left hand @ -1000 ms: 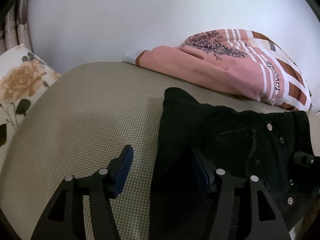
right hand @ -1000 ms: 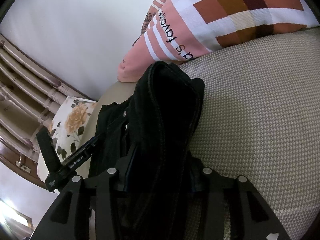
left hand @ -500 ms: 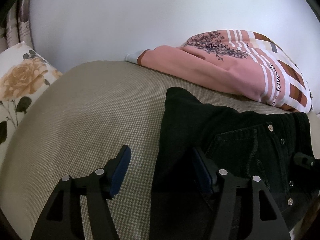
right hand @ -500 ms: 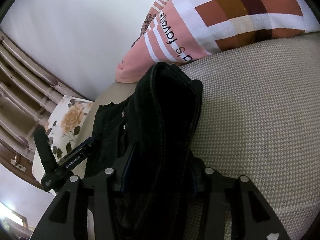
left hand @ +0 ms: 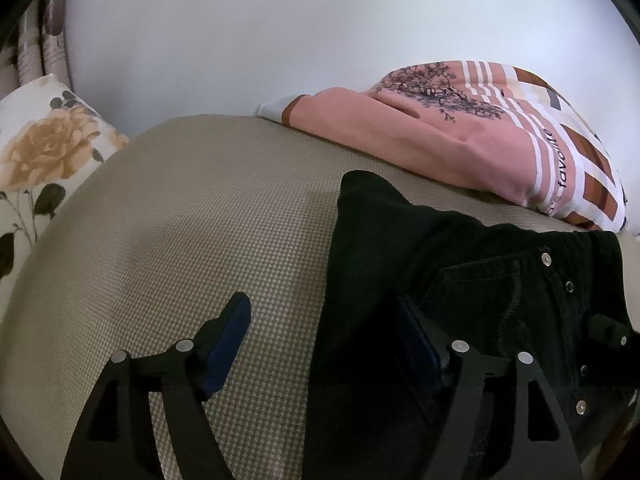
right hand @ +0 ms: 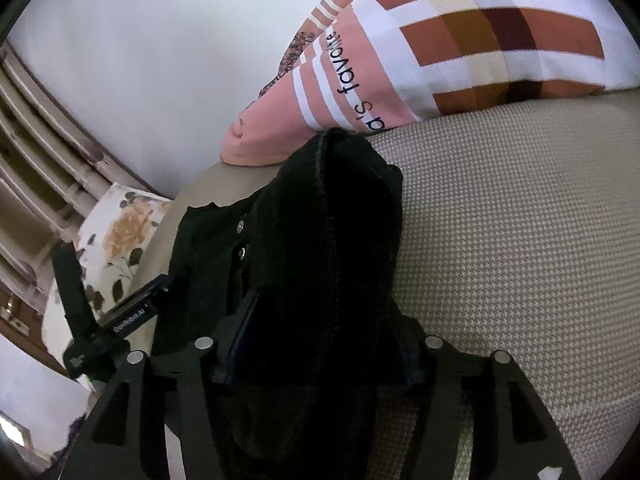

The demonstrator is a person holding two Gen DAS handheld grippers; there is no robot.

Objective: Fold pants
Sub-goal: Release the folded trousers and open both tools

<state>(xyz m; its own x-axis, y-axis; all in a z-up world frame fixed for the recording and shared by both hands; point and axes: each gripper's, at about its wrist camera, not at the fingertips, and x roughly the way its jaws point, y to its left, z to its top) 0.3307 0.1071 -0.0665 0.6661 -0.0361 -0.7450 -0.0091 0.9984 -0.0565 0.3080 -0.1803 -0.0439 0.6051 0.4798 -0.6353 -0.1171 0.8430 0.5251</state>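
Your black pants (left hand: pixel 460 280) sat bunched on the beige woven bed (left hand: pixel 200 240), close against the striped pink pillow (left hand: pixel 480 136). Your left hand-held gripper (left hand: pixel 324 340) had just been opening and stood apart, one pad on bare cover and the other over the dark cloth's edge, clamping nothing. Your right hand-held gripper (right hand: pixel 320 344) had been widening too, with a thick fold between the jaws (pads looked loosened, though black on black made that hard to read). My worry: pull away now and a pad could snag the denim, dragging the fold open, since it was humped rather than flat.
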